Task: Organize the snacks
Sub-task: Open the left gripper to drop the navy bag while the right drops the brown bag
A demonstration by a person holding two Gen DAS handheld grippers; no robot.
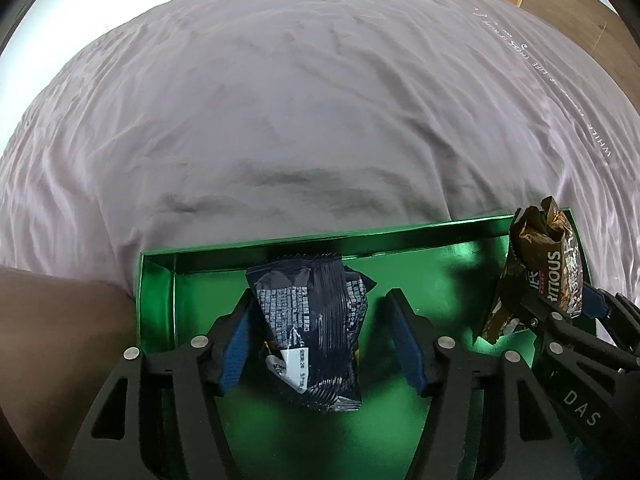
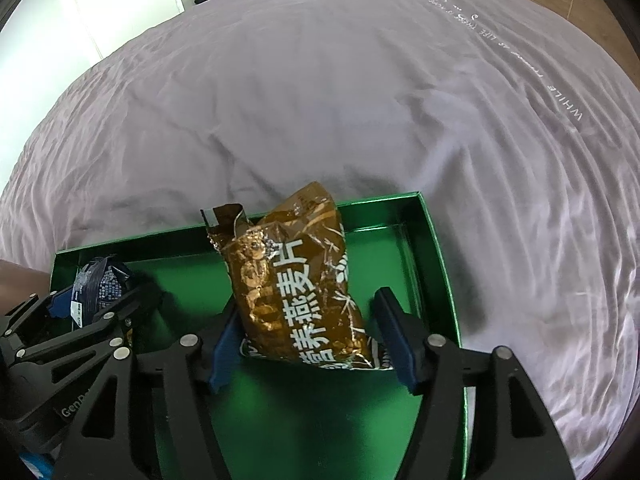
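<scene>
A shiny green tray (image 2: pixel 436 240) lay on the mauve bedsheet (image 2: pixel 320 92), and both snacks were already over it. The left gripper (image 1: pixel 320 340) stood with its jaws spread wide, the dark blue snack packet (image 1: pixel 316 320) lying between them at the tray's left end, seemingly released. The right gripper (image 2: pixel 308 336) also looked spread: its blue pads (image 2: pixel 394 336) flanked the brown oat-flake bag (image 2: pixel 300 280), the left pad touching it, the right one apart, so no firm grip showed. The placing seemed nearly done; what remained, by judgement, was drawing both grippers clear. No other snacks showed on the sheet.
</scene>
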